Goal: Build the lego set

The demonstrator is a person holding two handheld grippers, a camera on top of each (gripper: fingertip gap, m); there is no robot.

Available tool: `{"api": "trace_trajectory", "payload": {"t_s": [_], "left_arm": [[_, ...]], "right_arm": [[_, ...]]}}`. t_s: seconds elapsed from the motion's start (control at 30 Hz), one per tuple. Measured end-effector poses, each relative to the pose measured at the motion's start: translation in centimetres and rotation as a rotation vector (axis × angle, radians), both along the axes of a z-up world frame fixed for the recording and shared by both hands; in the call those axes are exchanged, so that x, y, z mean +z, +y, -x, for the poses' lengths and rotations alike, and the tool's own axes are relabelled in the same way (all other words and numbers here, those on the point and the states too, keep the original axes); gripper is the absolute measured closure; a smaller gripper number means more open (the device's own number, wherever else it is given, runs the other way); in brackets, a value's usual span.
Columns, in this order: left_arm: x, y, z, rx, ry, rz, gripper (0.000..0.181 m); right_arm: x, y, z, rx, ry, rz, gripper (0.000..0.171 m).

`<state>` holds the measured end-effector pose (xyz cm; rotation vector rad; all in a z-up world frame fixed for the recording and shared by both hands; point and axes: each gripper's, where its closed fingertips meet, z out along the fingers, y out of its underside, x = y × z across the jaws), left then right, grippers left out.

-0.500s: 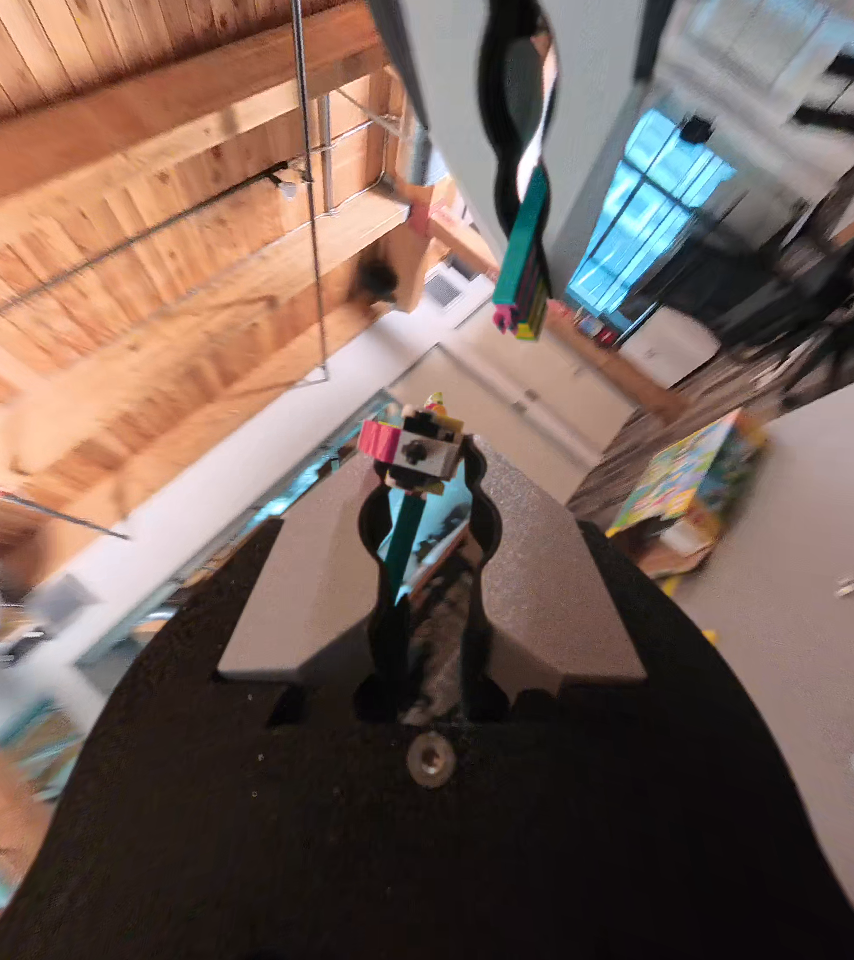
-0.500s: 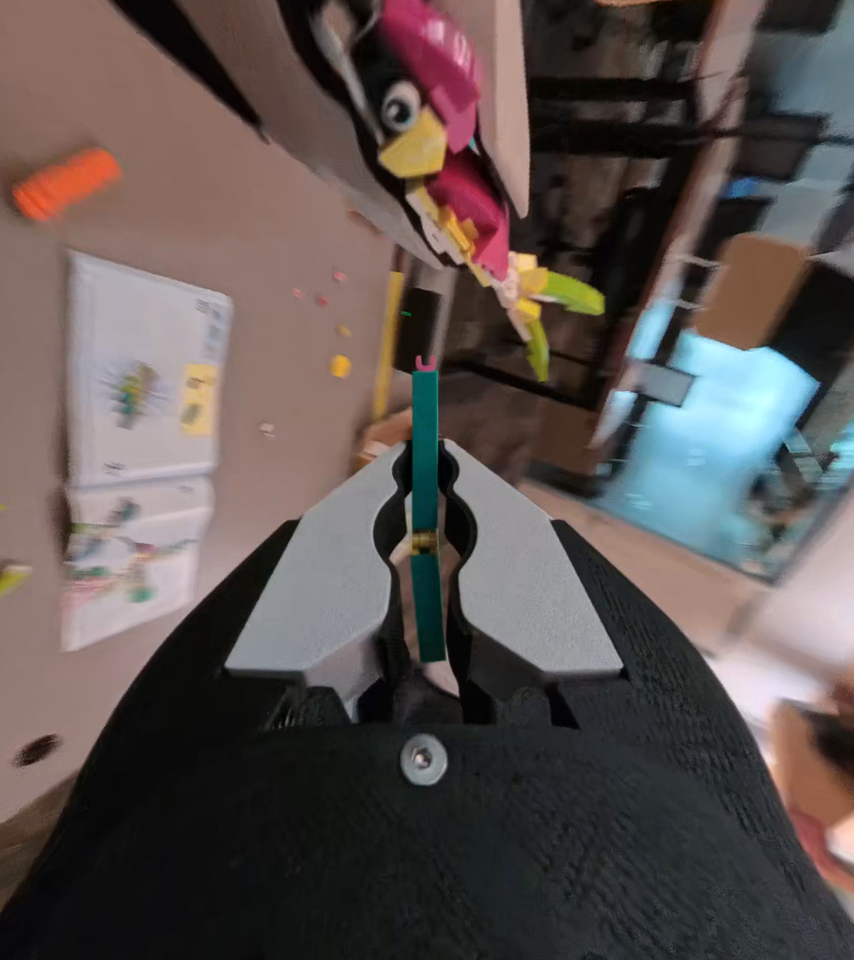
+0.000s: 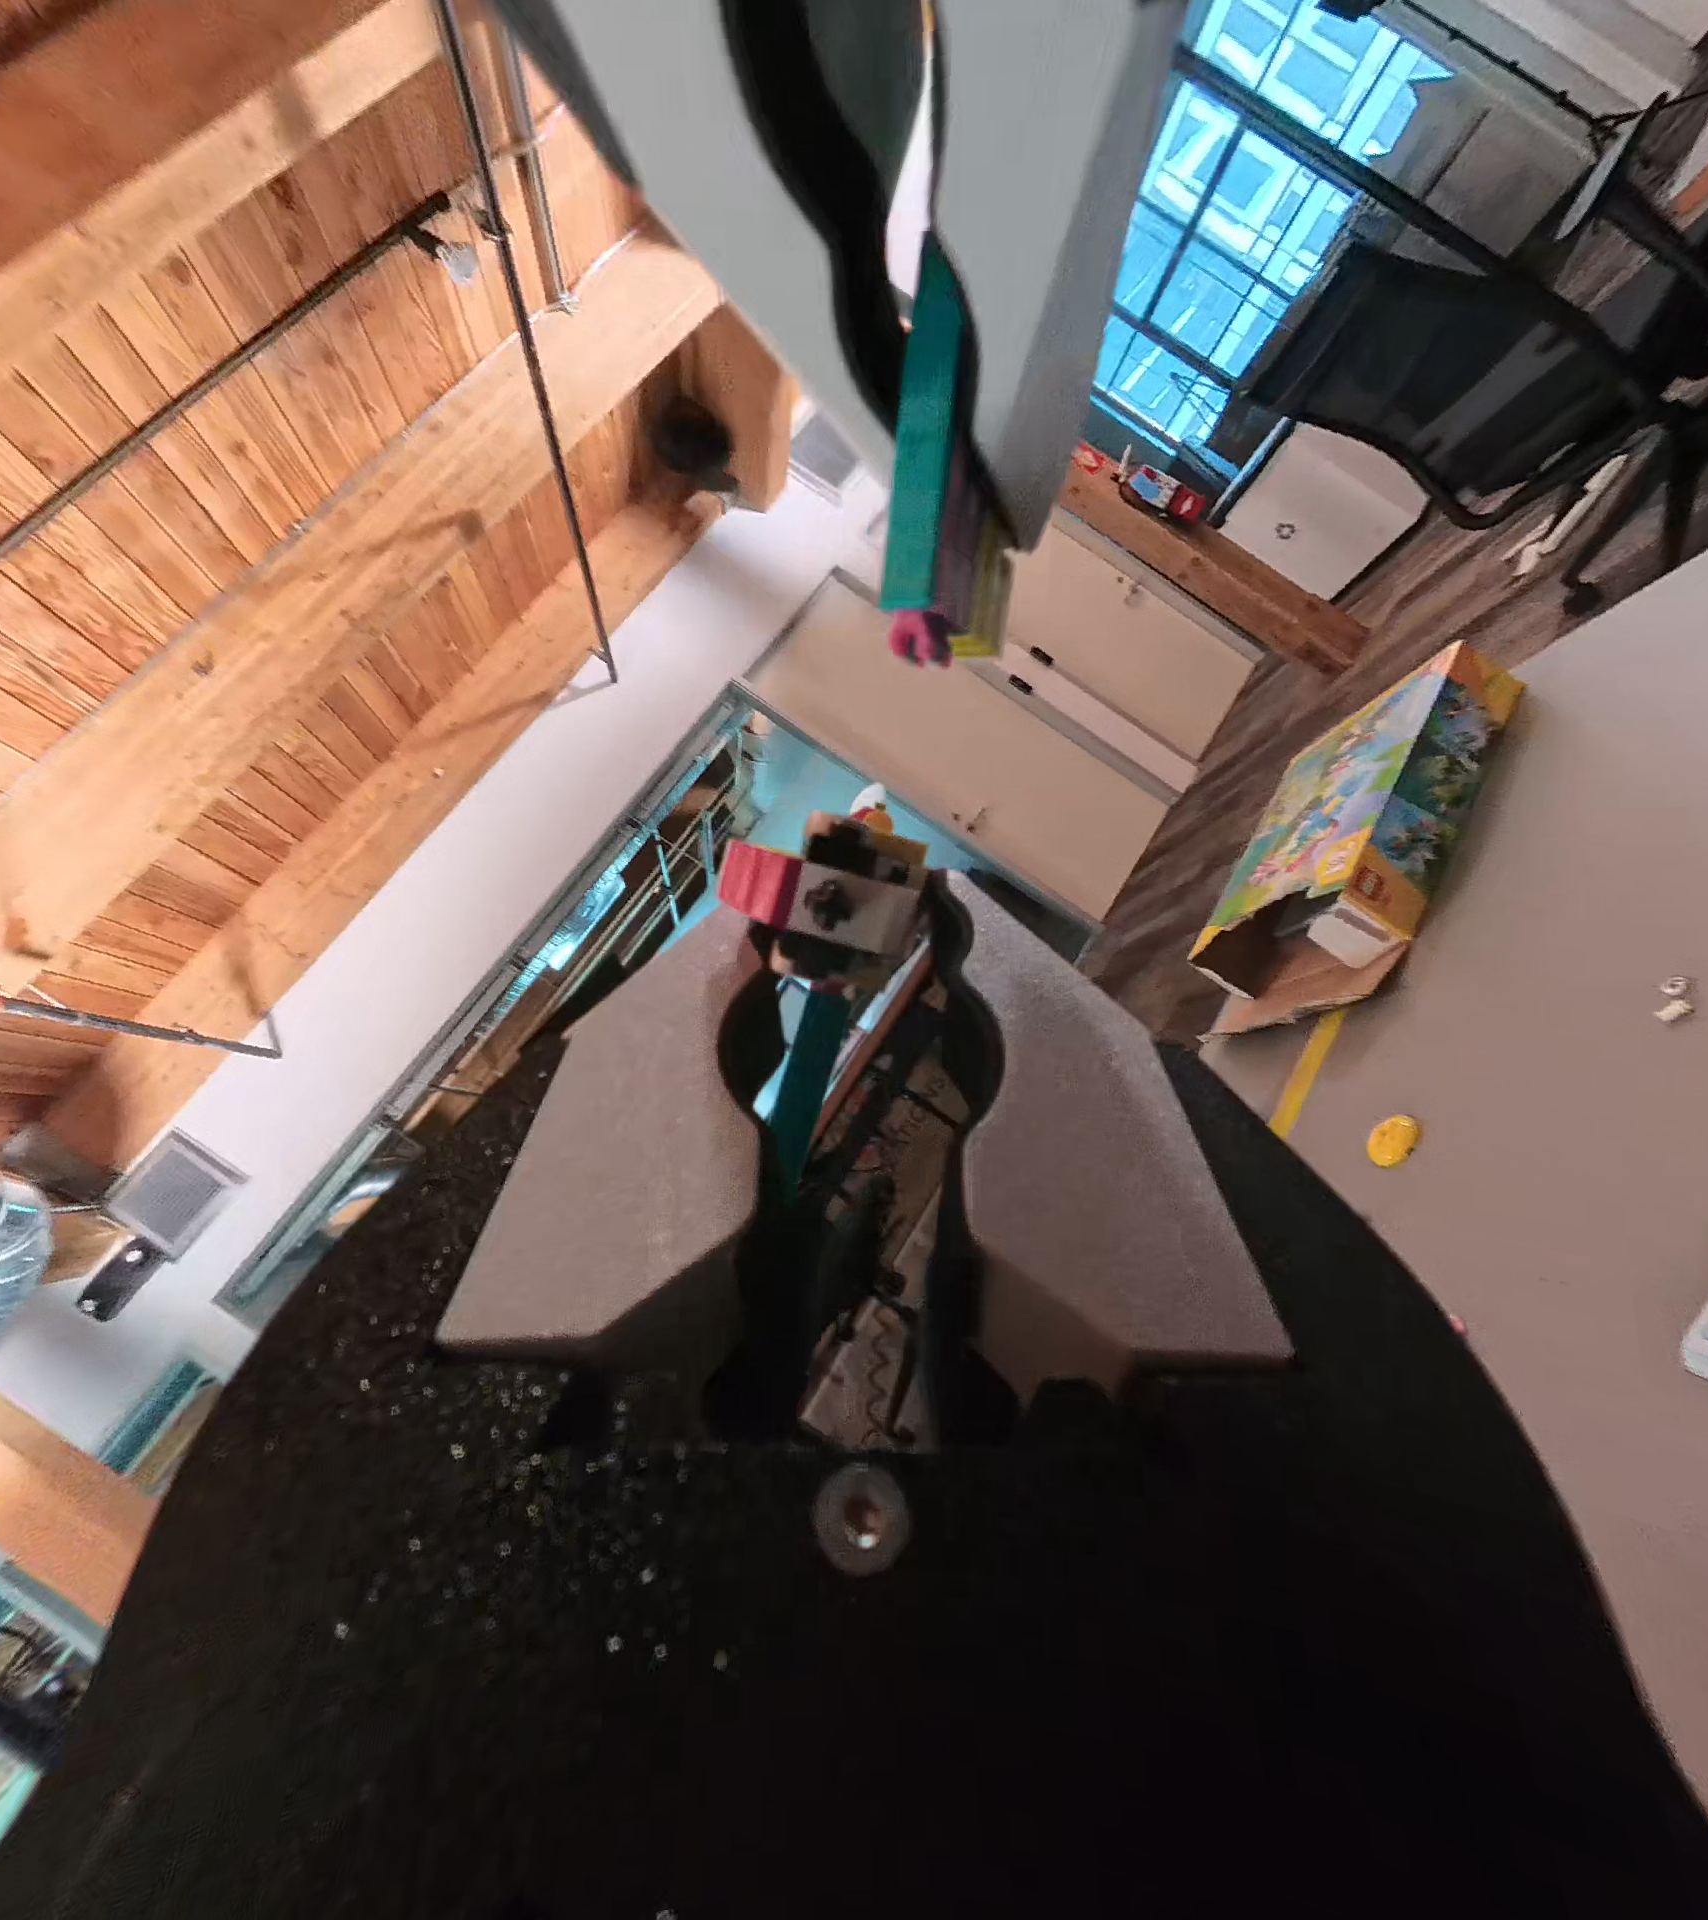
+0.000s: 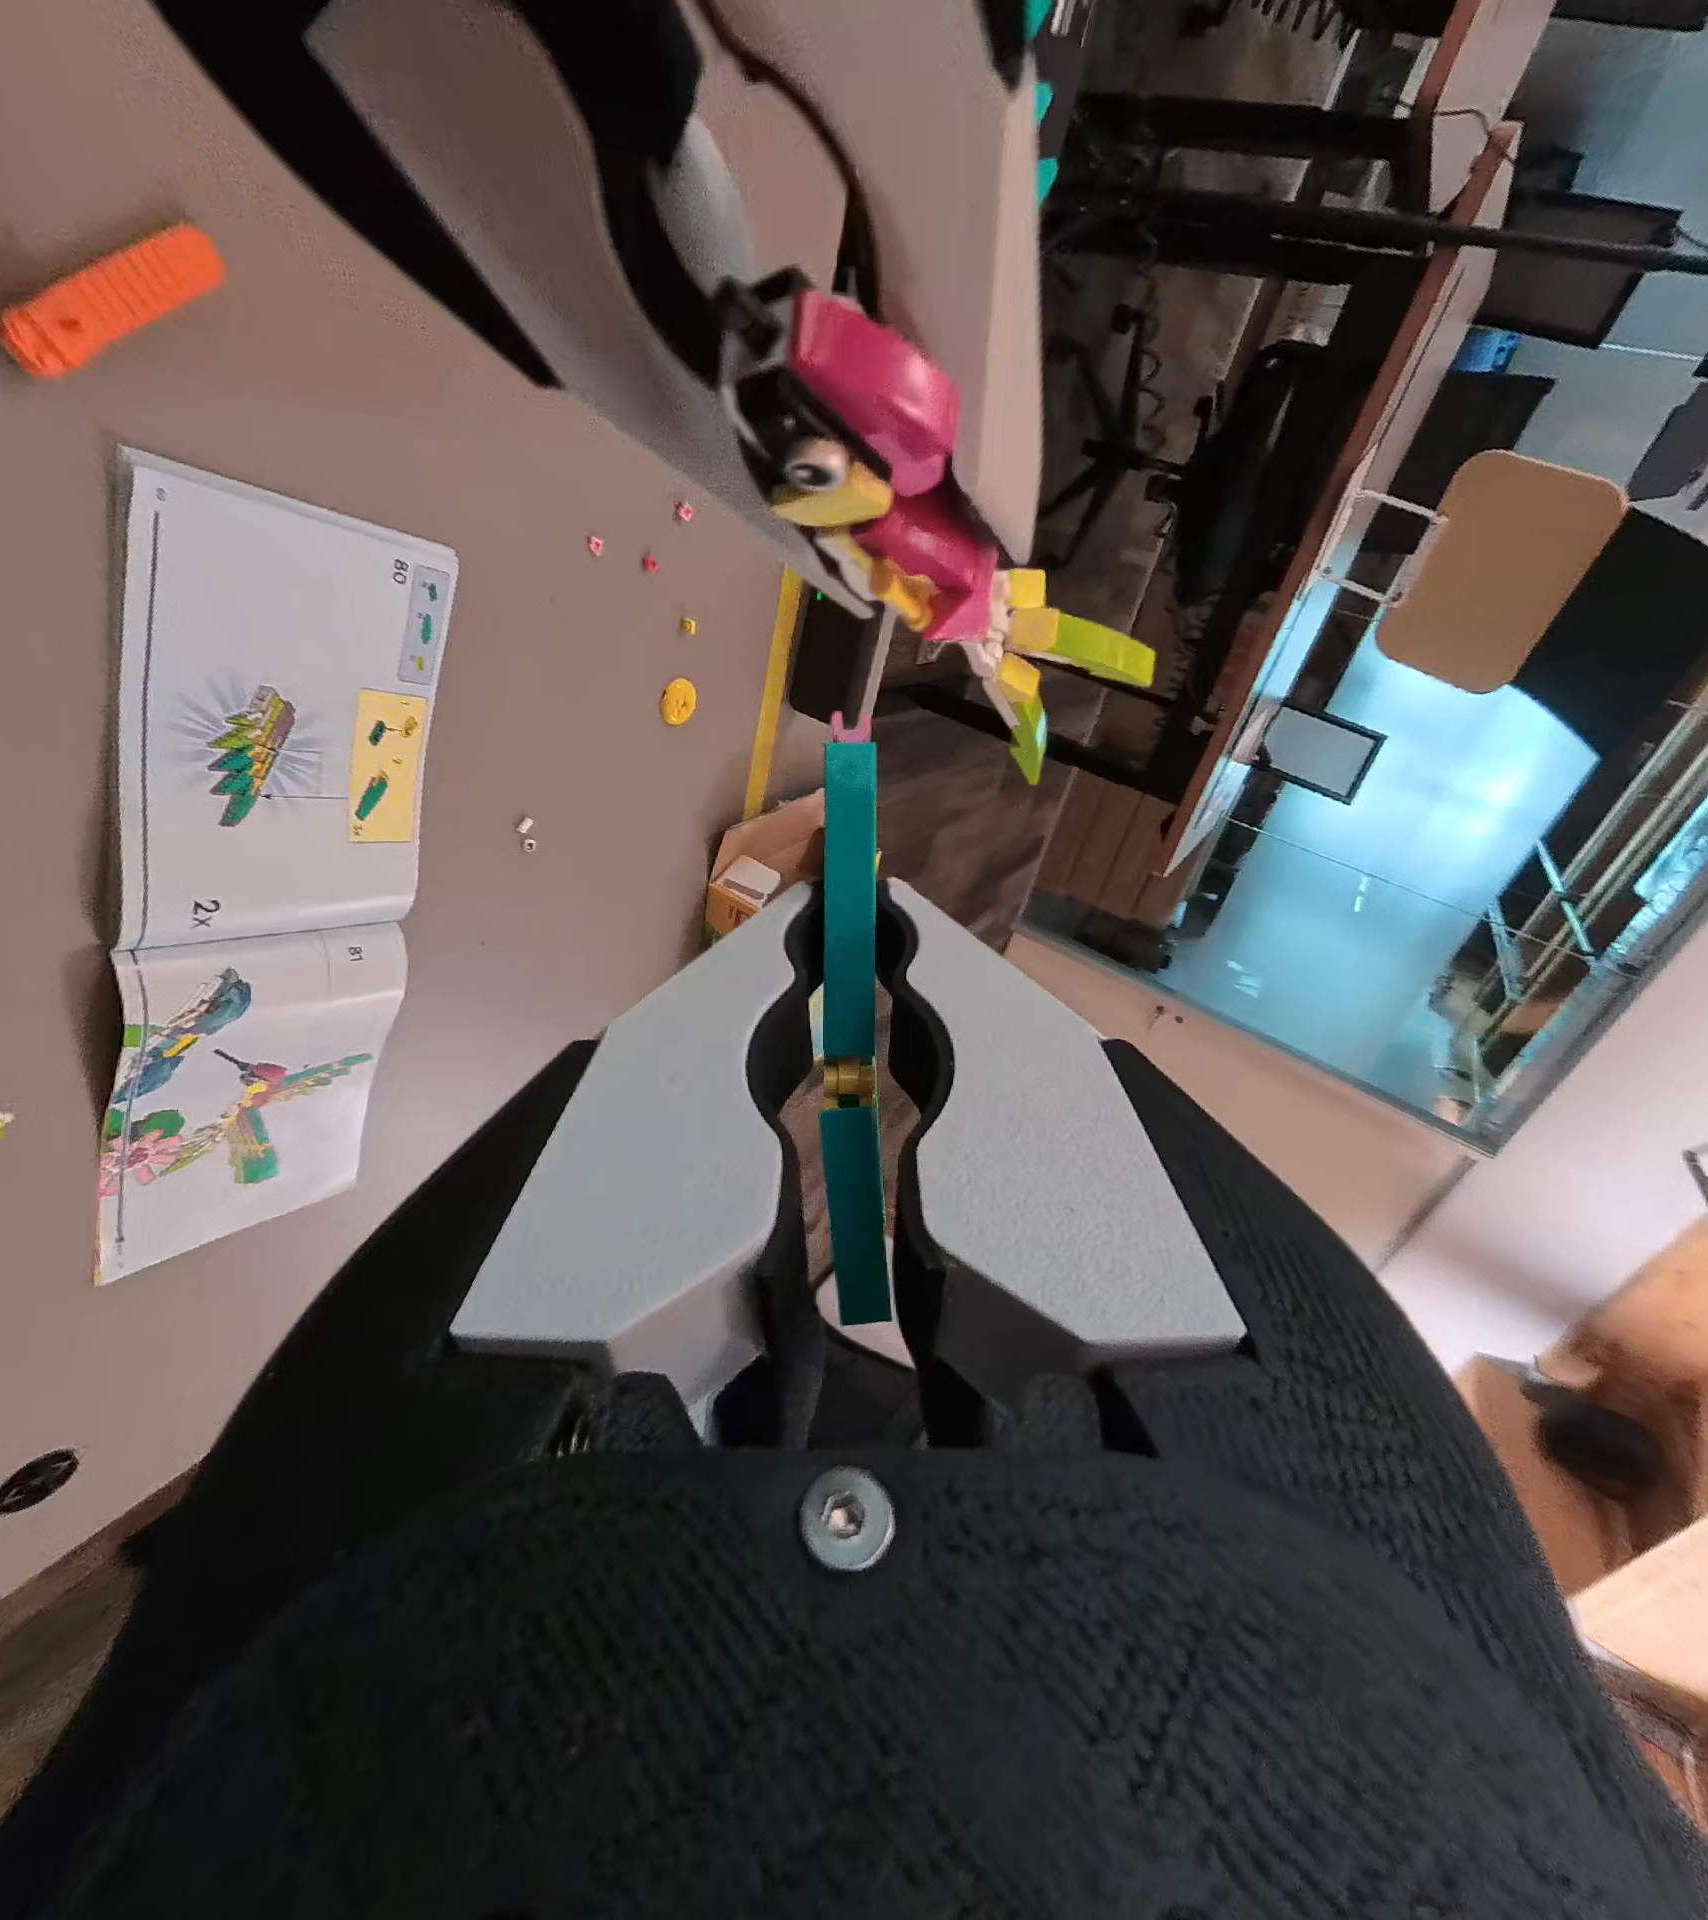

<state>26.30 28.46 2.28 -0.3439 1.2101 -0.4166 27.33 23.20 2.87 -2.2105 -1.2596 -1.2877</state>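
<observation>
Lego bird (image 4: pixel 891 488) held aloft, clamped in left gripper (image 3: pixel 845 935); teal wing section (image 4: pixel 850 935) pinched in right gripper (image 4: pixel 845 914), now drawn closer beneath bird than half-second ago, so attachment looks imminent. Grey desk (image 4: pixel 517 416) carries open instruction booklet (image 4: pixel 258 862), orange brick separator (image 4: pixel 112 301), loose pieces; timber-ceilinged office beyond.

Each gripper, left (image 3: pixel 865 935) and right (image 4: pixel 848 914), has pale grey fingers (image 4: pixel 642 1174) with wavy black inner edges on a rough black body, one silver screw (image 4: pixel 846 1520) just behind the fingers.
</observation>
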Motion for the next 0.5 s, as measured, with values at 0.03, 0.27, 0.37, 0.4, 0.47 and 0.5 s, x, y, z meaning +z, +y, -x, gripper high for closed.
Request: {"api": "trace_trajectory", "payload": {"t_s": [0.03,0.27,0.37,0.4,0.47,0.5], "left_arm": [[-0.2,0.0,-0.2,-0.004,0.009,0.002,0.158],[-3.7,-1.0,-2.3,-0.066,0.209,-0.048,0.159],[-6.0,-1.6,-3.6,-0.086,0.306,-0.103,0.158],[-6.7,-1.6,-4.0,-0.084,0.330,-0.112,0.158],[-8.0,-1.8,-4.7,-0.096,0.364,-0.133,0.158],[-8.5,-1.8,-5.0,-0.100,0.380,-0.137,0.158]], "right_arm": [[-0.3,0.0,-0.2,0.013,-0.021,-0.011,0.165],[-9.2,-2.3,-0.8,0.002,0.150,0.051,0.165],[-15.3,-3.4,-1.2,-0.052,0.361,0.065,0.165],[-17.4,-3.8,-1.2,-0.077,0.431,0.074,0.165],[-21.9,-4.7,-1.1,-0.105,0.525,0.117,0.165],[-24.1,-5.3,-0.9,-0.120,0.559,0.162,0.165]]}}
